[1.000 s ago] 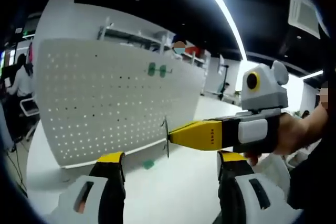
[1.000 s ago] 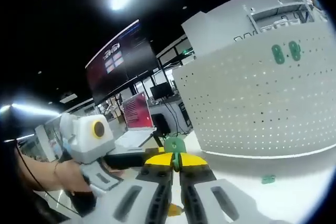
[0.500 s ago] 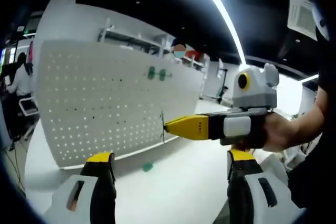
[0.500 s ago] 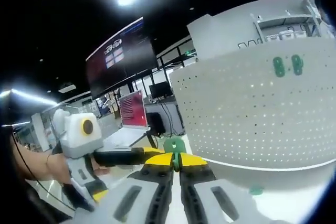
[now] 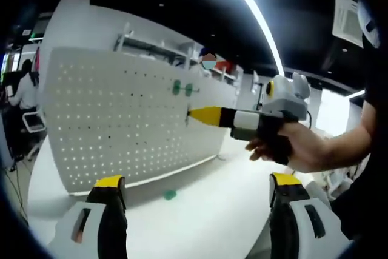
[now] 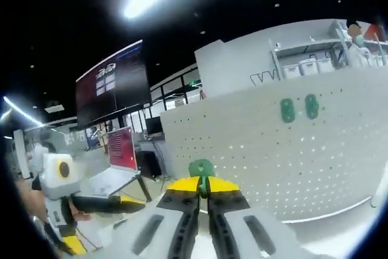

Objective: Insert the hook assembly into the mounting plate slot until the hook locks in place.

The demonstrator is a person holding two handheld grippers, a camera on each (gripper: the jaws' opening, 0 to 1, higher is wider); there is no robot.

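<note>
Now: green hook held at the pegboard

Green hook [image 6: 200,168] pinched between the closed jaws of the right gripper [image 6: 202,186], disc end poking up past the yellow tips. Right gripper [image 5: 197,114] seen from the left view held out close to the white pegboard [image 5: 121,119], tip beside two green hooks [image 5: 182,88] already mounted on it. Left gripper [image 5: 194,189] jaws wide apart, nothing between them. Another green piece [image 5: 170,195] lies on the white bench [image 5: 200,210] near the board's foot.
</note>
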